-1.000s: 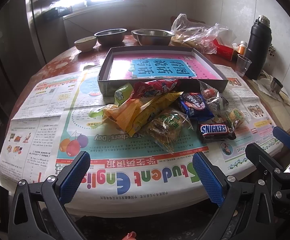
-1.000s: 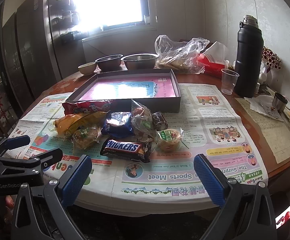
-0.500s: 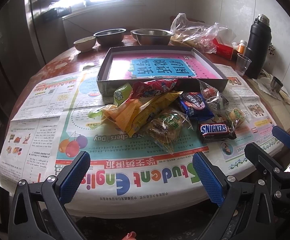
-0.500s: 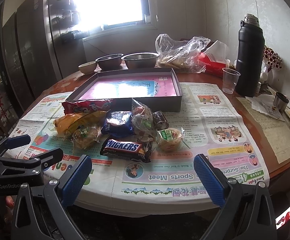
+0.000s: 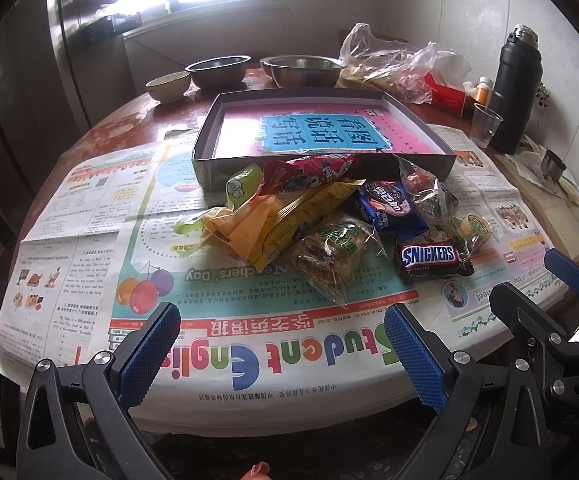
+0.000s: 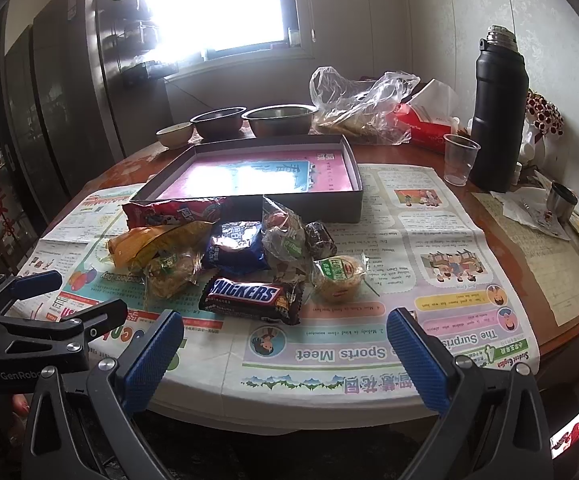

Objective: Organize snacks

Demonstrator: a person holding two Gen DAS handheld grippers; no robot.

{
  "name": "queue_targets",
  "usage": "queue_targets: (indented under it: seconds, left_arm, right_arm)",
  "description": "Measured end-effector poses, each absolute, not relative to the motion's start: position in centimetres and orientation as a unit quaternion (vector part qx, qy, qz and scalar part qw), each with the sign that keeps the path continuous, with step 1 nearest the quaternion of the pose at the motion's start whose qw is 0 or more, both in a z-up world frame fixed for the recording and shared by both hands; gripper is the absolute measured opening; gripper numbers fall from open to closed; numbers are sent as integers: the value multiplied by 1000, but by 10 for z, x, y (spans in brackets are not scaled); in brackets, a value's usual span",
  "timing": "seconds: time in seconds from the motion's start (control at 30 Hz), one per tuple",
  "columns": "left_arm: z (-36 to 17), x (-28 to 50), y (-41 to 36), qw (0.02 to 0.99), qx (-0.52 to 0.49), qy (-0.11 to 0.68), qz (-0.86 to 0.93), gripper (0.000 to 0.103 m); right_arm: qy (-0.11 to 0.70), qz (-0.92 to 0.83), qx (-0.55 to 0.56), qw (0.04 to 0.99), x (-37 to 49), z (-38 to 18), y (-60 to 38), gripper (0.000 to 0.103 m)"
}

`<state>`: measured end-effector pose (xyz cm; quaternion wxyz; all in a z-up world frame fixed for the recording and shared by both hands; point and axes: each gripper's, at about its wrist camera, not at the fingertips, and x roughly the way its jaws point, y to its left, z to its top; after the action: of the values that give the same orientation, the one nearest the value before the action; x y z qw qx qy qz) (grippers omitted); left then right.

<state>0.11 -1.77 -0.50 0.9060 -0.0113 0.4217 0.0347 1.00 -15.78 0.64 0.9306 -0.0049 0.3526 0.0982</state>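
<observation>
Both the left gripper (image 5: pixel 281 344) and right gripper (image 6: pixel 281 344) are held wide, empty. Snickers bar (image 6: pixel 251 298) is seen just ahead of the right one (light, slippery wrapper); best pinched mid-body across its width.

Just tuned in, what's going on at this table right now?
Nothing is being handled. The left gripper and right gripper both hang at the near table edge, jaws wide open and empty. The snack pile, with the Snickers bar nearest, lies on the newspaper in front of the shallow box, which holds no snacks.
</observation>
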Motion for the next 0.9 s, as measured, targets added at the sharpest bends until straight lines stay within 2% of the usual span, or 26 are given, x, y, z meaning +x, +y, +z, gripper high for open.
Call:
queue_targets:
  seconds: [0.9]
  left_arm:
    - [-16,18,36,895,-60,438,60,102]
  right_arm:
    - [361,95,23,927,28,2,-171,102]
